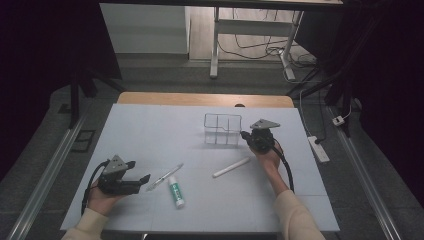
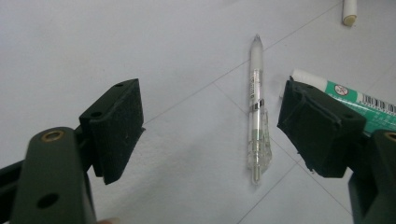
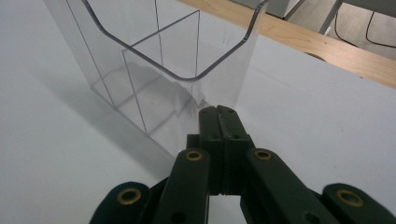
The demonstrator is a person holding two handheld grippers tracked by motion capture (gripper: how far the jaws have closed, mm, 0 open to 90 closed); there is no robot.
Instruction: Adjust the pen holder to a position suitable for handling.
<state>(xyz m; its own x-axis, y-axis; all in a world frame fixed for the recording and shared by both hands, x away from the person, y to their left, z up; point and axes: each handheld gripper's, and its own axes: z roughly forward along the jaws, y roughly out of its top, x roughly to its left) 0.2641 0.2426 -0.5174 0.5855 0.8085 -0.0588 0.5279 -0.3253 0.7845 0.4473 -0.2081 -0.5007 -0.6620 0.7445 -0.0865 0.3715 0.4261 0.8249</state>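
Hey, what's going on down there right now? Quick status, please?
Left gripper open, low over the clear pen. Right gripper shut, nothing held, at the clear organizer. Glue stick lies close beside the pen, near one of the fingers.

The surface point(image 1: 150, 125) is covered pale blue-white, with a wooden edge along its far side. 4 things lie on it: a clear divided organizer point(image 1: 222, 129) toward the far right, a white stick point(image 1: 231, 167) near it, and a clear pen point(image 1: 164, 177) just beside a green-and-white tube point(image 1: 176, 191).
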